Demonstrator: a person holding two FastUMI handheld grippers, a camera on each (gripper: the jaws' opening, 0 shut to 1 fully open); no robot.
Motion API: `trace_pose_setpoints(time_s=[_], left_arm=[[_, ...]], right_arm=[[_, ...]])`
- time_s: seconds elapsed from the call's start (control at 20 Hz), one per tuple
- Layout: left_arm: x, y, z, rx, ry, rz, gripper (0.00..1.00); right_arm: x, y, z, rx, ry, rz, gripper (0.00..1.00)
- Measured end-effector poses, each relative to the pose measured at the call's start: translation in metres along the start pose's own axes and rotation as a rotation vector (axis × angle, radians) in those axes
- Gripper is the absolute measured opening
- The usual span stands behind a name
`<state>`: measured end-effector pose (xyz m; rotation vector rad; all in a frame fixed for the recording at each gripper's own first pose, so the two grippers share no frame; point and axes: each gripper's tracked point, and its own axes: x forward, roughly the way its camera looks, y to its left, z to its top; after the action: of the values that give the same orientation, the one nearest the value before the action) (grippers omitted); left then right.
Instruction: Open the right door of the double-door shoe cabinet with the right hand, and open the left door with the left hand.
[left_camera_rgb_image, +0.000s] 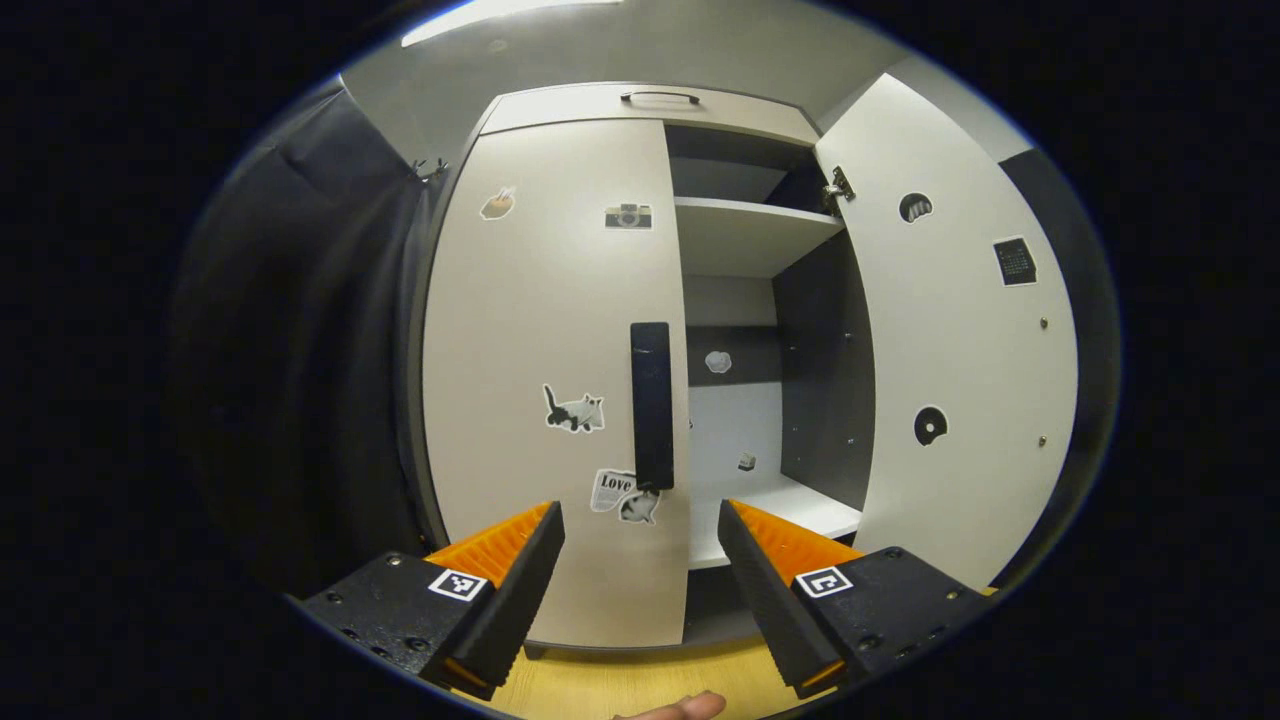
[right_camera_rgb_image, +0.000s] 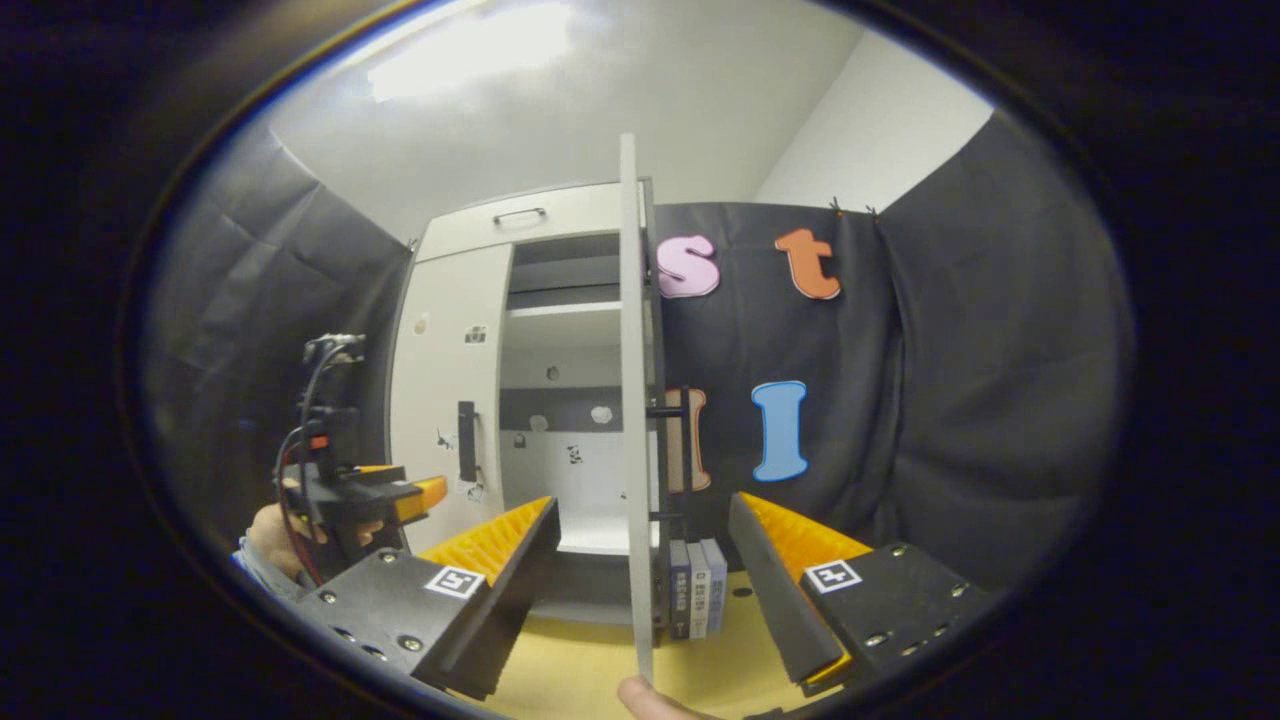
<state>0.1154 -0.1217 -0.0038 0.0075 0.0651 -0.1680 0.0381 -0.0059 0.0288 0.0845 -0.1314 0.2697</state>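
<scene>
Right door (left_camera_rgb_image: 960, 330) swung open, left door (left_camera_rgb_image: 550, 380) closed with its handle (left_camera_rgb_image: 651, 405) ahead of my left gripper (left_camera_rgb_image: 640, 560), jaws spread. My right gripper (right_camera_rgb_image: 640, 560) spread, straddling the right door's edge without touching.

Left door (left_camera_rgb_image: 550, 380): smooth matt laminate board, paper-like stickers (left_camera_rgb_image: 574, 411), matt dark handle (left_camera_rgb_image: 652, 404). Right door (left_camera_rgb_image: 960, 330): same smooth board, metal hinge (left_camera_rgb_image: 838, 188). Shelf (left_camera_rgb_image: 745, 232): matt panel. Floor (left_camera_rgb_image: 640, 680): smooth wood-look surface. Booth wall (right_camera_rgb_image: 960, 400): matt creased cloth.

Open gap (right door (left_camera_rgb_image: 960, 330) aside) beside left door (left_camera_rgb_image: 550, 380)
</scene>
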Motion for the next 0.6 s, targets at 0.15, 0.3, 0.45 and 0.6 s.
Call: trace_pose_setpoints(time_s=[0.15, 0.3, 0.45, 0.6], left_arm=[[0.029, -0.002, 0.013, -0.015, -0.012, -0.002, 0.96], [0.055, 0.001, 0.031, -0.013, -0.050, 0.019, 0.96], [0.075, -0.002, 0.034, 0.005, -0.032, 0.014, 0.97], [0.090, -0.001, 0.031, 0.011, -0.017, 0.016, 0.87]], right_arm=[[-0.009, 0.013, -0.013, 0.007, 0.003, 0.015, 1.00], [-0.017, 0.018, -0.030, 0.030, 0.032, 0.023, 1.00], [-0.022, 0.020, -0.047, 0.070, 0.056, 0.028, 1.00], [-0.027, 0.019, -0.055, 0.099, 0.058, 0.015, 1.00]])
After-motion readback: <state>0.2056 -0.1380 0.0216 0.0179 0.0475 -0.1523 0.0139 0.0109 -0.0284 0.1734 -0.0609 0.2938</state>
